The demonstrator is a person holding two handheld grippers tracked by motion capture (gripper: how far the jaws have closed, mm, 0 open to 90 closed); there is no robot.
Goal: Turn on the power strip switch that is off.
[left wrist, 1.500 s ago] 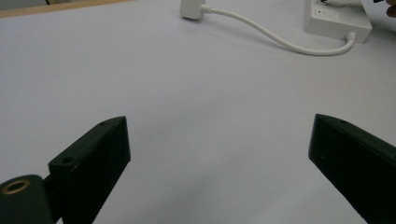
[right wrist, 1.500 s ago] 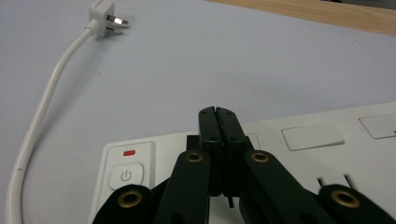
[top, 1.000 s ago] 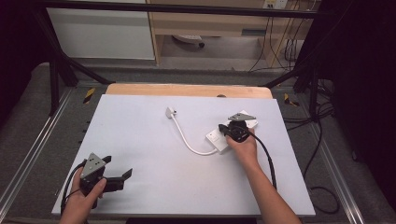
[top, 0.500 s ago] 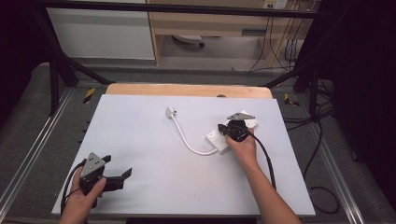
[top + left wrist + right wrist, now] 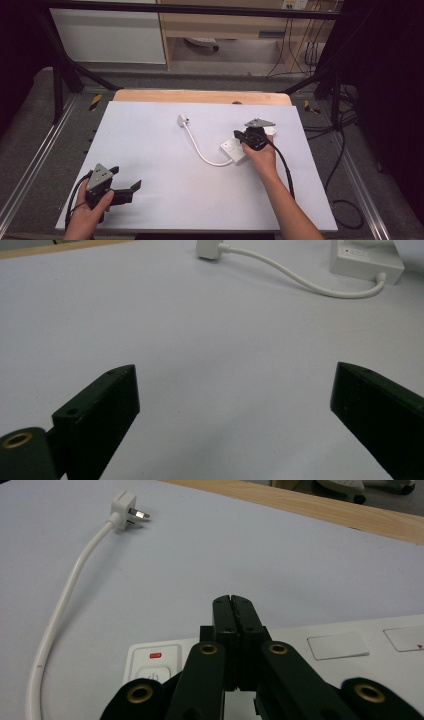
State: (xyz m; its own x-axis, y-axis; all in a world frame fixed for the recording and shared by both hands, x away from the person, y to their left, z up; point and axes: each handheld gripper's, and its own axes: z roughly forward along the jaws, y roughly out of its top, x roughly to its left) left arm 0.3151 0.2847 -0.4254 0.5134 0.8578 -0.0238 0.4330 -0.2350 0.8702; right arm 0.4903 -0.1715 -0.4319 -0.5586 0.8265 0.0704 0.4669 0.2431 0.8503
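A white power strip (image 5: 233, 150) lies right of the table's middle, and its white cable (image 5: 200, 152) curves away to a plug (image 5: 182, 120) farther back. My right gripper (image 5: 238, 135) hovers low over the strip, jaws shut with nothing between them. In the right gripper view the shut tips (image 5: 232, 602) sit above the strip (image 5: 320, 635), just past its switch (image 5: 155, 667), and the plug (image 5: 124, 505) lies ahead to the left. My left gripper (image 5: 125, 179) rests open at the near left, far from the strip. Between its spread tips (image 5: 235, 377) is bare table.
The white table top (image 5: 150, 150) has a wooden strip (image 5: 200, 96) along its far edge. Black frame bars and floor cables (image 5: 345, 150) run around the table. The right gripper's own black cable (image 5: 285, 167) trails back along the forearm.
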